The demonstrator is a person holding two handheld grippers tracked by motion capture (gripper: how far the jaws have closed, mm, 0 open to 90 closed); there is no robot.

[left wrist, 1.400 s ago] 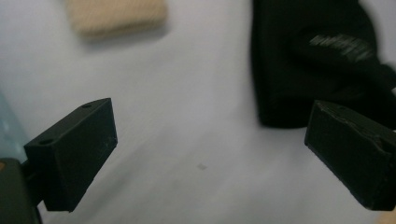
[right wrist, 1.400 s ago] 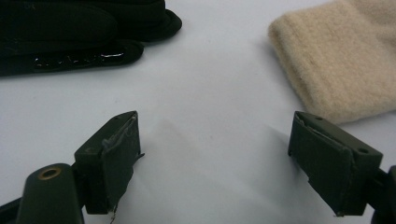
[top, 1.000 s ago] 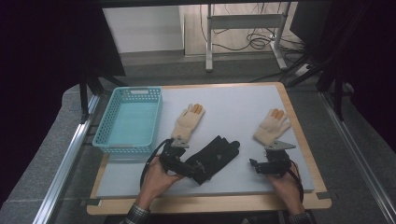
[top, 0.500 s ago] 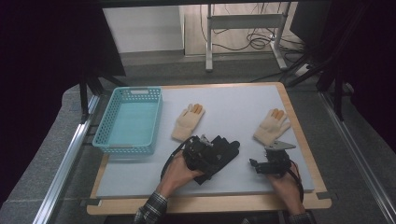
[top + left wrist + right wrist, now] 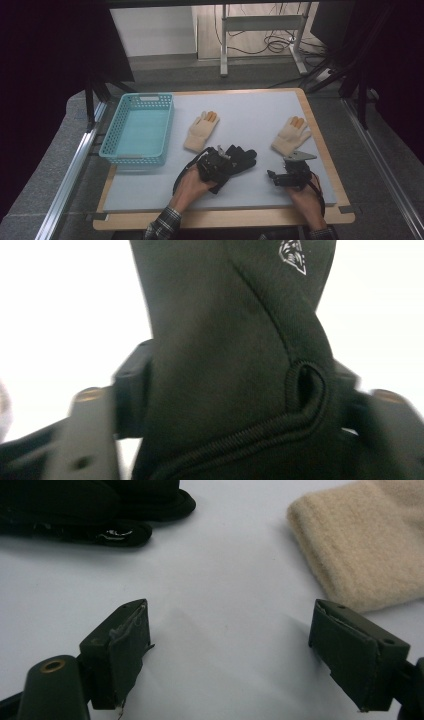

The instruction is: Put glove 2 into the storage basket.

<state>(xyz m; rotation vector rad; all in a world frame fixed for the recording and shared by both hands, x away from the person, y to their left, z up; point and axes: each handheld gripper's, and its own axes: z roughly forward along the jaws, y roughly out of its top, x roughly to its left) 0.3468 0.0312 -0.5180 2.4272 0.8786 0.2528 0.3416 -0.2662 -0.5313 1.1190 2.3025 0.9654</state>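
Left tool (image 5: 220, 165) just closing, jaws clamped on black glove (image 5: 225, 365) near desk (image 5: 250, 115) centre. Right tool (image 5: 230, 655) wide open, empty, just beside cream glove (image 5: 360, 545).

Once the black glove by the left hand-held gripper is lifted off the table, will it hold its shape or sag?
Likely sag: the black glove is soft stitched fabric that bunches between the left hand-held gripper jaws, which have just been closing. Probably light, and unlikely to slip.
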